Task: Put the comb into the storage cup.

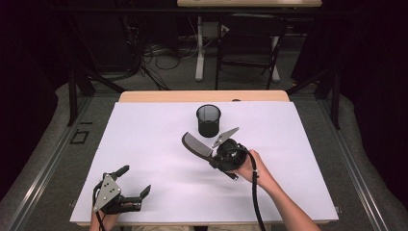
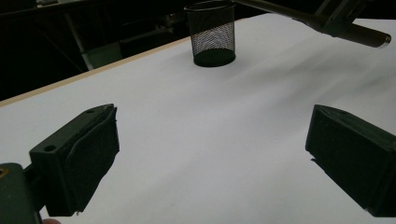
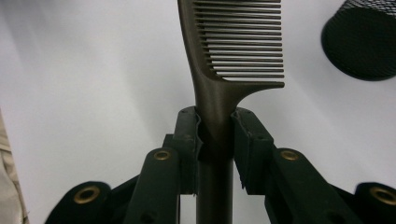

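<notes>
At lower left the left claw [image 1: 134, 185] gaped empty; the right claw [image 3: 215, 133], clamping the comb [image 3: 233, 46], risked knocking over the mesh cup [image 1: 208, 120].

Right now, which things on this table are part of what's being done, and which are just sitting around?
In the job:
- comb, clamped by its handle in the right tongs
- black mesh cup, upright just beyond the comb

Just about:
- left tongs, open and holding nothing, near the table's front edge
- white sheet covering the table
- chair behind the table

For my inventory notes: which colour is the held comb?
The plastic wide-toothed comb is dark brown, clearest in the right gripper view.
</notes>
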